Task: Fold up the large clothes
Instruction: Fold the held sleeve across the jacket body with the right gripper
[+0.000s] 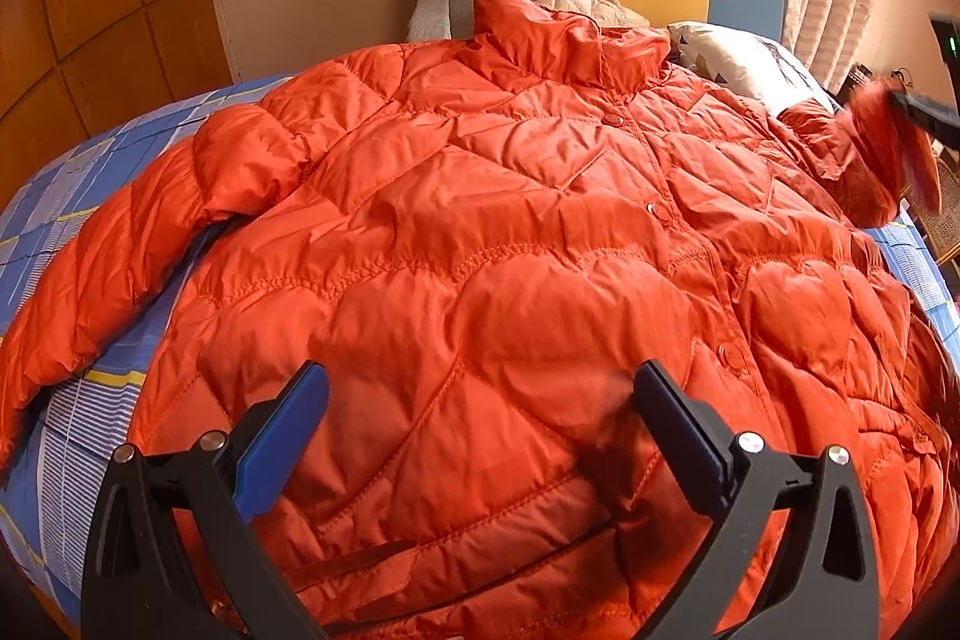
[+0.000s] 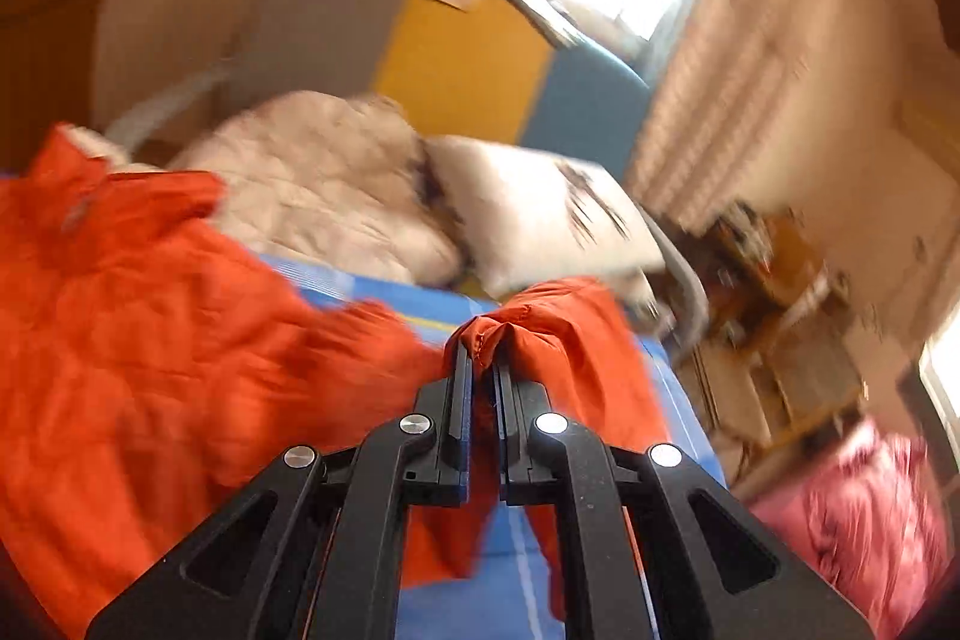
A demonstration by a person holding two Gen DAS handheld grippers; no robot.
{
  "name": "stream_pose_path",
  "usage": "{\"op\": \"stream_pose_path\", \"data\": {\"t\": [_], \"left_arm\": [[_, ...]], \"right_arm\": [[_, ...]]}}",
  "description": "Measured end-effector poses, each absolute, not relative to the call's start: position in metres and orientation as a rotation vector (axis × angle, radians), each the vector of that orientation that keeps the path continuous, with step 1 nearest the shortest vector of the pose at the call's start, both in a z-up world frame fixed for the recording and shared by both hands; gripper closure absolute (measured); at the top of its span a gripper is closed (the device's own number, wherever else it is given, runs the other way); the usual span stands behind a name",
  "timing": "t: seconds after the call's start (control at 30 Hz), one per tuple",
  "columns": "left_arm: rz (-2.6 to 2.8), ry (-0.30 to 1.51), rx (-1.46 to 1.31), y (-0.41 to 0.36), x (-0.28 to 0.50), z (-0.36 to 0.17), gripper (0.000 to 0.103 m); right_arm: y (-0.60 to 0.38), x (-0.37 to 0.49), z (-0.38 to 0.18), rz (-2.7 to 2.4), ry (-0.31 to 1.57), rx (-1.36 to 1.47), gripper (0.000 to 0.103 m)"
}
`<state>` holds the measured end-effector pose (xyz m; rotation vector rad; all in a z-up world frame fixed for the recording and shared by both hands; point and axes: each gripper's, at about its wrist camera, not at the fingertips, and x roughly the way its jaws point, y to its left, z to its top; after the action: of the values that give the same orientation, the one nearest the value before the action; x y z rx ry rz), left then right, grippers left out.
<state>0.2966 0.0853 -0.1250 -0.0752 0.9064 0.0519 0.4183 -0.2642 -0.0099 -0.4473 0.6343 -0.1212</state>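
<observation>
Left gripper (image 1: 480, 388): jaws spread wide, blue pads facing each other, angled downward, nothing between them. Right gripper (image 2: 482, 358): jaws pressed nearly together, pinching a fold of the orange sleeve (image 2: 558, 334) (view heavily blurred), lifted, rolled sideways.

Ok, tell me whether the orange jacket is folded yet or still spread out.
Spread out. The orange jacket lies flat, front up, on the bed, one sleeve out sideways; the right tongs pinch the other sleeve's cuff.
</observation>
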Motion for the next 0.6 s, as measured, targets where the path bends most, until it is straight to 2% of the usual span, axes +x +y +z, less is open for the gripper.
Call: {"op": "stream_pose_path", "data": {"t": [0.33, 0.5, 0.57, 0.6], "left_arm": [[0.069, 0.874, -0.113, 0.101, 0.283, -0.119, 0.002], [0.071, 0.867, -0.144, 0.111, 0.278, -0.119, 0.002], [0.077, 0.861, -0.153, 0.116, 0.275, -0.119, 0.002], [0.081, 0.858, -0.154, 0.117, 0.274, -0.119, 0.002]], "right_arm": [[-0.081, 0.357, -0.037, 0.245, 0.643, -0.618, 0.098], [-0.034, 0.331, -0.048, 0.401, 0.686, -0.598, 0.097], [-0.028, 0.326, -0.048, 0.455, 0.722, -0.529, 0.081], [-0.028, 0.326, -0.047, 0.47, 0.738, -0.5, 0.056]]}}
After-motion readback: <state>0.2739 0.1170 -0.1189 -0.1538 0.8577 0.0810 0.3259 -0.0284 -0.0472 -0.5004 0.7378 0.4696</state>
